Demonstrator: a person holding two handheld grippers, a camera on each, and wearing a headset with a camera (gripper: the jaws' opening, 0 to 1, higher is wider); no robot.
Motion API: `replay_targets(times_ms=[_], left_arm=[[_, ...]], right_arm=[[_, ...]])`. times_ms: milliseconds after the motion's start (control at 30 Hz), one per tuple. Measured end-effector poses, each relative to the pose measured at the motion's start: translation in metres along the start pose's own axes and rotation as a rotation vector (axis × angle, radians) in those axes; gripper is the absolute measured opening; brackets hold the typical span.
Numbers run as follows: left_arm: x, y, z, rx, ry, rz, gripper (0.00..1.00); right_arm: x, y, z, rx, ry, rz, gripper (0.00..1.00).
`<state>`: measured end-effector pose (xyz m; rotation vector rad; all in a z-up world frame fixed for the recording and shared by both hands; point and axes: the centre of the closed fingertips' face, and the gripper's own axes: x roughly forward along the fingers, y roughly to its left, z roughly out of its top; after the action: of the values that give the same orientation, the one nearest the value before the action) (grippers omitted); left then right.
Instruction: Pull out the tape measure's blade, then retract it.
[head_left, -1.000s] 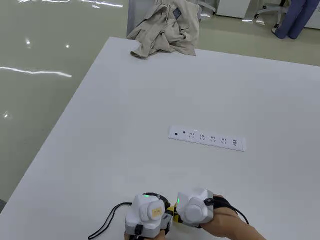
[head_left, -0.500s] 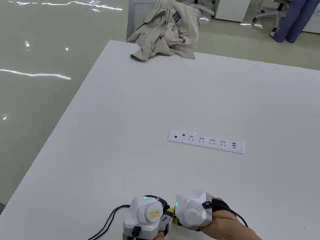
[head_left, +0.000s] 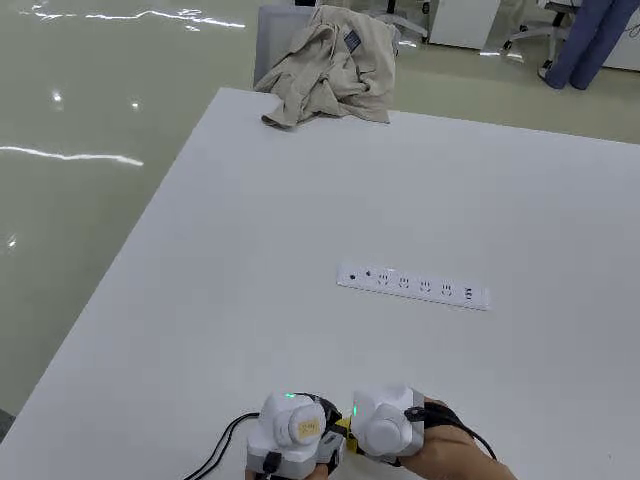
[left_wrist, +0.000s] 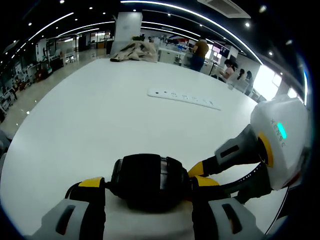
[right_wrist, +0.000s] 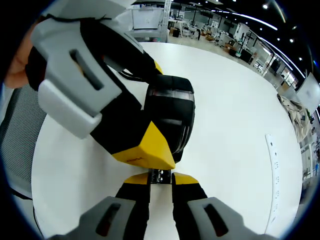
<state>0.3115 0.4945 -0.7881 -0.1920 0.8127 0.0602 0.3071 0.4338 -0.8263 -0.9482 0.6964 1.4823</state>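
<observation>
The tape measure (left_wrist: 150, 172), a black case, sits clamped between the left gripper's (left_wrist: 147, 184) yellow-tipped jaws, low over the white worktop (left_wrist: 100, 110). In the right gripper view, the right gripper (right_wrist: 161, 178) pinches narrowly on the blade tip (right_wrist: 160, 174), just beside the case. In the head view both work at the worktop's near edge. A power strip (head_left: 413, 285) lies mid-surface, a beige jacket (head_left: 330, 65) at the far left corner, with glossy floor (head_left: 80, 110) beyond.

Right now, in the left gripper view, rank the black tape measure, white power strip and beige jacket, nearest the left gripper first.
1. black tape measure, clamped by the left gripper.
2. white power strip, ahead, midway across.
3. beige jacket, at the table's far edge.
</observation>
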Motion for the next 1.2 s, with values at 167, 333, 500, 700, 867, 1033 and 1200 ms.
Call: replay_targets(times_ms=[167, 333, 500, 700, 867, 1033, 1200], left_arm=[[-0.003, 0.000, -0.002, 0.002, 0.005, -0.006, 0.69], [-0.005, 0.001, -0.004, 0.009, 0.010, -0.013, 0.71], [-0.007, 0.001, -0.005, 0.004, 0.009, -0.027, 0.73], [-0.010, -0.002, -0.004, 0.004, -0.001, -0.047, 0.74], [-0.013, -0.001, -0.003, 0.004, -0.012, -0.059, 0.76], [-0.017, 0.002, -0.003, 0.002, -0.024, -0.071, 0.78], [-0.020, 0.005, -0.007, 0.009, -0.032, -0.078, 0.80]], right_arm=[[0.000, -0.002, -0.001, 0.031, -0.004, -0.024, 0.18], [-0.003, -0.006, -0.003, 0.110, -0.021, -0.055, 0.24], [-0.009, -0.007, -0.001, 0.162, -0.053, -0.079, 0.24], [-0.015, -0.008, 0.005, 0.214, -0.083, -0.100, 0.28], [-0.017, -0.004, 0.005, 0.261, -0.091, -0.115, 0.33], [-0.023, -0.001, 0.006, 0.334, -0.123, -0.142, 0.36], [-0.028, 0.006, 0.010, 0.385, -0.149, -0.163, 0.38]])
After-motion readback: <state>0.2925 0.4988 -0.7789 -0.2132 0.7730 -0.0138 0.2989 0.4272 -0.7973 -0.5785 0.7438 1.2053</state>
